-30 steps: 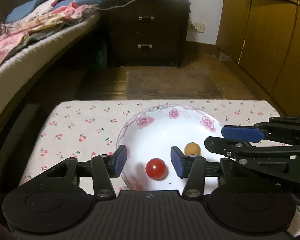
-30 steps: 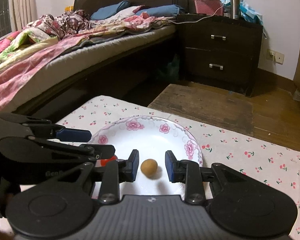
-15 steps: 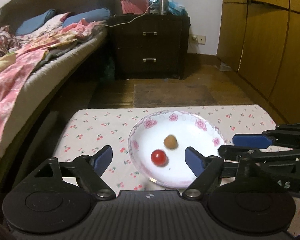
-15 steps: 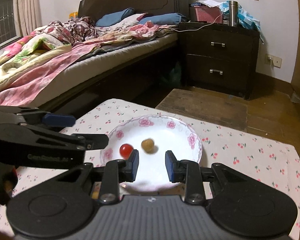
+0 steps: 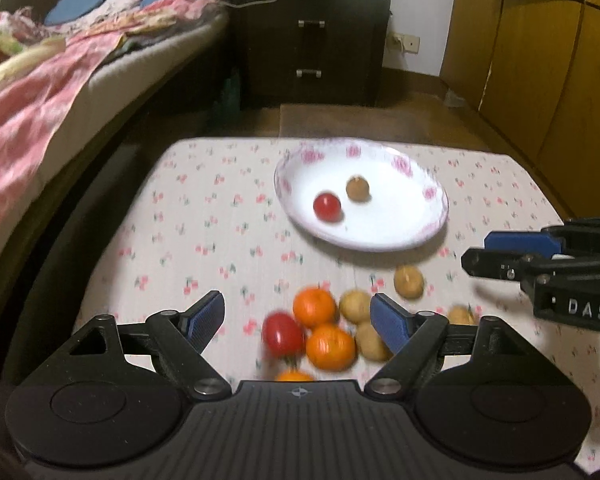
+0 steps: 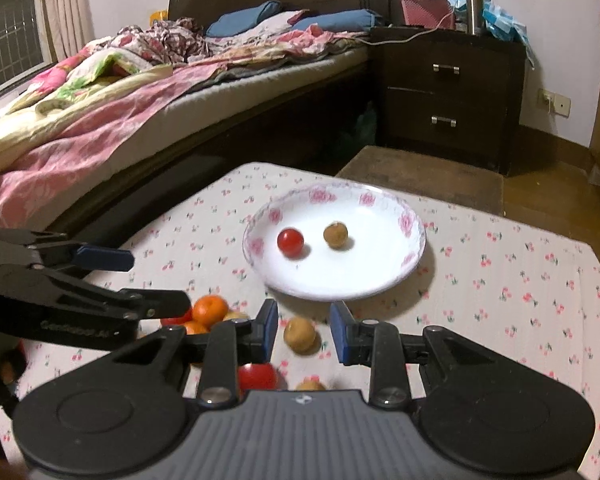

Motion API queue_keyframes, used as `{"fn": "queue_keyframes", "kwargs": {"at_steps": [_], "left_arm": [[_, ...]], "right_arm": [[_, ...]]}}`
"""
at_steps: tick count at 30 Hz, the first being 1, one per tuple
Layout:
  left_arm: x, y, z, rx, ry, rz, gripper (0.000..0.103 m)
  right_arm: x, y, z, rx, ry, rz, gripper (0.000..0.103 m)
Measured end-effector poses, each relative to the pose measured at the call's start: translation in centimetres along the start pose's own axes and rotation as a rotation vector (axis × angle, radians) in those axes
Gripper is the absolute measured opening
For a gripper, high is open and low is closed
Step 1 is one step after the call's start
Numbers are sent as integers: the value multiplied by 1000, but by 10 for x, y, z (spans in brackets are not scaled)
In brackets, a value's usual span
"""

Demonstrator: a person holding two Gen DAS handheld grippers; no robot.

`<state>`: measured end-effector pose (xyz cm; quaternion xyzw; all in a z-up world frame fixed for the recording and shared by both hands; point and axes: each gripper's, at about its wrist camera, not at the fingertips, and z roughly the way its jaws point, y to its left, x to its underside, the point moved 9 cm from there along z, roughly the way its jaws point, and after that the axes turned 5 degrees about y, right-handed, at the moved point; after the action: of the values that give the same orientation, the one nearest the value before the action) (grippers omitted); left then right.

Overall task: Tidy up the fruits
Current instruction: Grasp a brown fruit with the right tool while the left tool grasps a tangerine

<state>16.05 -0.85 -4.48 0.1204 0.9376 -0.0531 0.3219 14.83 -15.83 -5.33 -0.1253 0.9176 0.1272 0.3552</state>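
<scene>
Left wrist view: the left gripper (image 5: pixel 298 322) is seen with its blue ribbed pads spread wide and nothing pinched, held above a loose heap of fruit on the cloth (image 5: pixel 204 240), a pale fabric printed with small cherries. The heap is blurred; two round oranges (image 5: pixel 314 307) with glossy skin, a smooth red tomato (image 5: pixel 283 335) and several dull tan, potato-like fruits (image 5: pixel 409 281) can be made out. A third orange shape is cut off by the gripper body at the lower edge.

A shallow white plate (image 5: pixel 404 236) with a pink flower rim lies farther off on the cloth, well apart from the heap. A small red tomato and a tan fruit rest inside it, near each other but not touching.

From the right wrist view, the right gripper (image 6: pixel 304 330) is also seen parted, its pads on either side of one tan fruit (image 6: pixel 299 335) on the cloth, without touching it. A red tomato (image 6: pixel 257 376) and another tan fruit behind it are partly hidden by the gripper body. The oranges (image 6: pixel 210 309) are partly covered by the left gripper's black fingers (image 6: pixel 156 305). The plate (image 6: pixel 380 284) lies just beyond the pads.
</scene>
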Motion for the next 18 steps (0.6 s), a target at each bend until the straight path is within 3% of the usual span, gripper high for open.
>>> {"fn": "queue_keyframes", "kwargs": {"at_steps": [7,18], "left_arm": [[28,2,0,8,41,-20,84],[43,3,14,3,69,0,74]], "right_arm": [[20,1,-3,6,31,6,42],[35,-3,0,5,56,12,43]]}}
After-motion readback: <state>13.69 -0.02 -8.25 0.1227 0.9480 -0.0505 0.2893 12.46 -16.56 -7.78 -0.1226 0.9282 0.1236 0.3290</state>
